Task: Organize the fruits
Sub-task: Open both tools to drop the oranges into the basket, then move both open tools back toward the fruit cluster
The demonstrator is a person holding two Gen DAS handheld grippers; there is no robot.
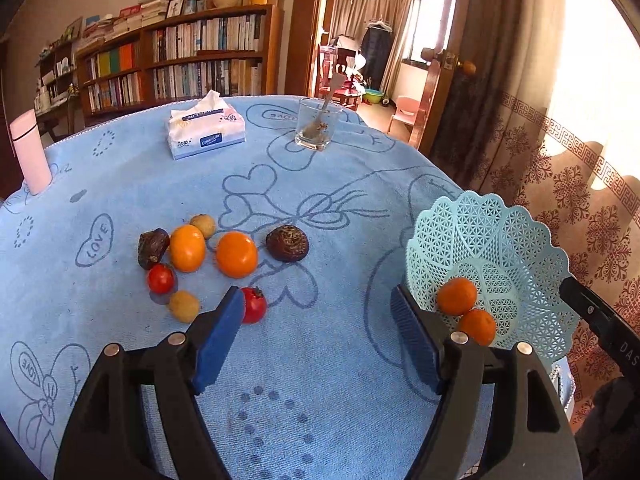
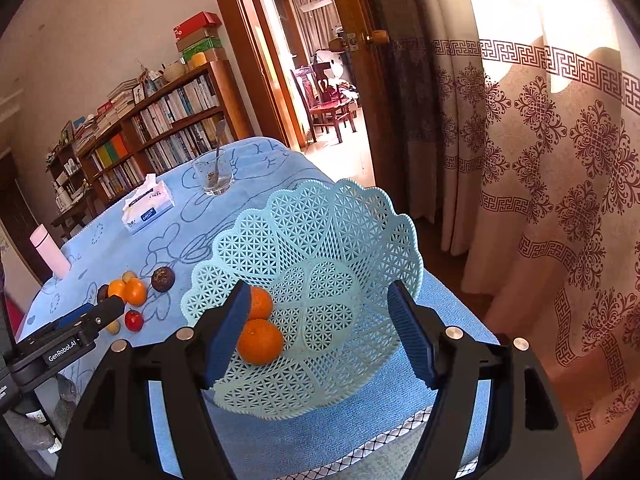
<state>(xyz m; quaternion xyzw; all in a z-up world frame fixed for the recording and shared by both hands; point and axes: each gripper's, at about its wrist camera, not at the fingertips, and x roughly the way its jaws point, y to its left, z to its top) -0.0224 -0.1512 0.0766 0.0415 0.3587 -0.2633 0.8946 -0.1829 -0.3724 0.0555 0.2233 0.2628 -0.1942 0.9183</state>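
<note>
A pale blue lattice basket (image 1: 520,248) (image 2: 360,224) stands at the table's right edge with two oranges (image 1: 456,296) (image 2: 260,340) in it. On the blue cloth to its left lie loose fruits: two oranges (image 1: 237,254), a dark round fruit (image 1: 287,243), a dark wrinkled one (image 1: 153,248), two red tomatoes (image 1: 161,278), and small tan fruits (image 1: 184,306). My left gripper (image 1: 316,296) (image 2: 112,304) is open over bare cloth, with one tomato (image 1: 254,304) just beyond its left finger. My right gripper (image 2: 319,288) is open over the basket, with nothing held.
A tissue box (image 1: 206,130), a glass with a spoon (image 1: 318,128) and a pink bottle (image 1: 30,152) stand at the far side of the table. The table edge (image 2: 360,448) drops off right behind the basket, beside a patterned curtain (image 2: 540,200).
</note>
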